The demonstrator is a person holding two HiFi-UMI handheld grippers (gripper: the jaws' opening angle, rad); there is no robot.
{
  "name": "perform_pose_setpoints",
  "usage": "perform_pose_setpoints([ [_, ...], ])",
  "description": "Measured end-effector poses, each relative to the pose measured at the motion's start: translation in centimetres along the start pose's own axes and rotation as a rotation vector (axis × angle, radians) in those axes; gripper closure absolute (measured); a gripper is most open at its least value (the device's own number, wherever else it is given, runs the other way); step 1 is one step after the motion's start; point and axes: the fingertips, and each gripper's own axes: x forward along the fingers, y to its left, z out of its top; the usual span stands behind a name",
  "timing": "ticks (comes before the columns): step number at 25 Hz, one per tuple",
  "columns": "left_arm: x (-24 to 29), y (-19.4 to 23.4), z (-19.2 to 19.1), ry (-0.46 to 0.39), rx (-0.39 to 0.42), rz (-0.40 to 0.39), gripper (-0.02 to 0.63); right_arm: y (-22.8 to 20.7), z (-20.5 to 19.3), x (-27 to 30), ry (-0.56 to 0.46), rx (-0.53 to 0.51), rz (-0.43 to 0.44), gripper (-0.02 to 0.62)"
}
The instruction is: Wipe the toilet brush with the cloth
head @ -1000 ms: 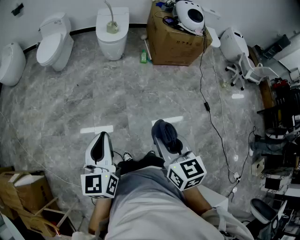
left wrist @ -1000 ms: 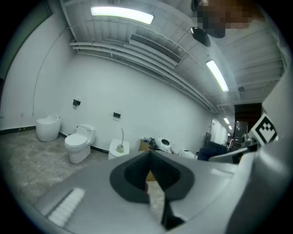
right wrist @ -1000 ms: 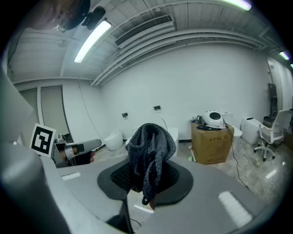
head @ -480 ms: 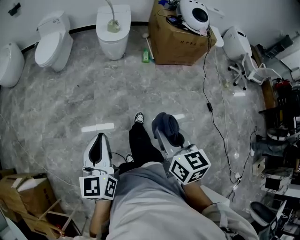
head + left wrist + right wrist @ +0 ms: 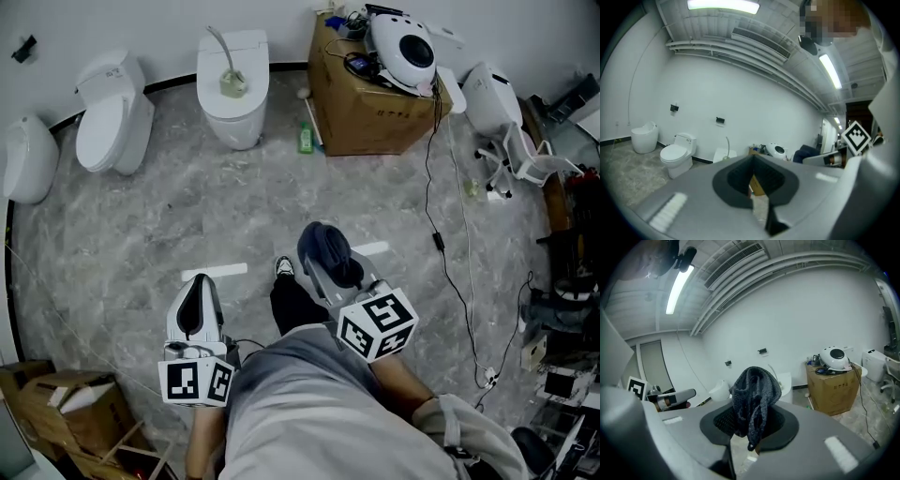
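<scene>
Toilet brush [image 5: 228, 71] stands in a holder on the closed lid of a white toilet [image 5: 234, 117], upper centre of the head view, against the back wall. Its curved handle rises up and to the left.

Cloth [image 5: 324, 246], dark and knitted, sits at lower centre of the head view, well apart from the brush. It is bunched over the tip of the right gripper [image 5: 328, 270]. The right gripper view shows the jaws clenched on the cloth, with folds heaped above them and a loose end hanging below.

Left gripper [image 5: 199, 281] is at lower left of the head view, beside the right one, over the grey marble floor [image 5: 141, 216]. Its jaws are drawn together to a narrow slit with nothing between them.

A second toilet [image 5: 108, 117] stands at upper left. A green bottle [image 5: 306, 139] stands just beside a cardboard box [image 5: 375, 108] at upper right.
</scene>
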Motion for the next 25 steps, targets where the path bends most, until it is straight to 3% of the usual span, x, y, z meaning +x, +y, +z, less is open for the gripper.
perform_pose_setpoints([
  [13, 17.4, 3.1, 4.8, -0.004, -0.001, 0.036, 0.606, -9.1, 7.3, 12.8, 0.052, -0.046, 0.058, 0.511],
  [19, 21.3, 2.6, 6.0, 0.003, 0.014, 0.035, 0.606, -11.3, 9.1, 15.6, 0.065, -0.033, 0.101, 0.509],
  [25, 22.4, 2.3, 5.4, 0.031, -0.002, 0.028, 0.606, -11.8, 8.5, 16.6, 0.085, -0.008, 0.136, 0.502],
])
